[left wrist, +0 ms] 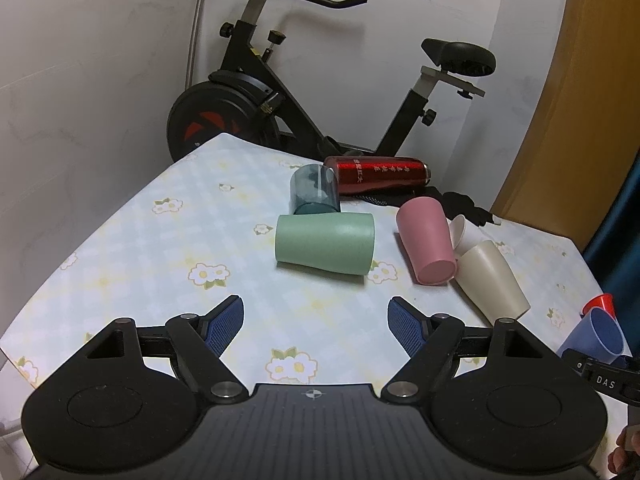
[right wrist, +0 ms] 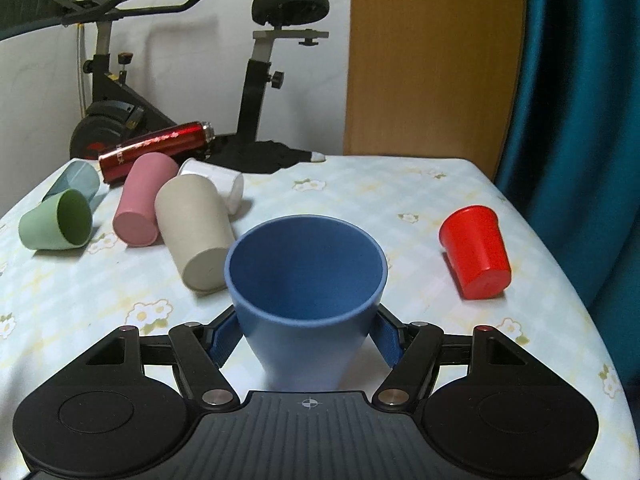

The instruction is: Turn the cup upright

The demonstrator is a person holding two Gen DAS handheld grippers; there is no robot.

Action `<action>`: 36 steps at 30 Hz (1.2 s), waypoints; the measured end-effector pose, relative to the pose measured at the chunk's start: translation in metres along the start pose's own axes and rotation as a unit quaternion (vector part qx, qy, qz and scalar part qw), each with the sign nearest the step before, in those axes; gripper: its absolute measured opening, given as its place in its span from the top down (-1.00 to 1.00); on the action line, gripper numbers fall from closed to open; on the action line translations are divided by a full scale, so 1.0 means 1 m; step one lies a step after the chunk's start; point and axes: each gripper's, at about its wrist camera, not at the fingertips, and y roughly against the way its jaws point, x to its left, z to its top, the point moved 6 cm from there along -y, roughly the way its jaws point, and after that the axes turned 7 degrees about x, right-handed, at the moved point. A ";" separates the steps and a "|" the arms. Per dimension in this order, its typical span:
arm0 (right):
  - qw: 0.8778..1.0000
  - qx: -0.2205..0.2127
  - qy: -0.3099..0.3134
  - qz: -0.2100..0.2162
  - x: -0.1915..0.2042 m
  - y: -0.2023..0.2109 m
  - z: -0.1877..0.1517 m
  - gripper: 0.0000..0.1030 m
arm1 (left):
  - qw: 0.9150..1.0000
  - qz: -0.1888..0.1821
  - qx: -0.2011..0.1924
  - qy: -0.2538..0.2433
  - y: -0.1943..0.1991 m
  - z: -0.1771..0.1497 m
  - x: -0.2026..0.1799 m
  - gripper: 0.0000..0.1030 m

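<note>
My right gripper is shut on a blue cup, held with its mouth facing up and forward; it also shows in the left wrist view. My left gripper is open and empty above the table, short of a green cup lying on its side. A pink cup, a beige cup, a white cup and a translucent blue-grey cup also lie on their sides. A red cup lies tilted at the right.
A red metal bottle lies at the table's far edge beside a black cloth. The table has a floral cloth. An exercise bike stands behind. A wooden panel and teal curtain are at the right.
</note>
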 end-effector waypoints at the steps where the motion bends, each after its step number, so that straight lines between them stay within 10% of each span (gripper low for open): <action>1: 1.000 0.001 0.000 -0.001 0.001 0.001 -0.001 -0.26 | 1.000 0.000 0.000 -0.001 0.000 0.000 0.000 -0.58; 8: 1.000 0.020 -0.005 0.008 0.003 0.003 0.000 -0.34 | 1.000 0.004 0.004 -0.012 -0.001 0.000 -0.003 -0.58; 16: 0.999 0.031 -0.011 0.009 0.005 0.006 0.003 -1.00 | 1.000 0.003 0.009 -0.014 0.000 -0.002 -0.002 -0.58; 36: 0.999 0.020 -0.047 0.019 -0.007 0.037 0.023 -0.99 | 0.999 -0.001 -0.013 -0.047 0.020 0.020 -0.019 -0.58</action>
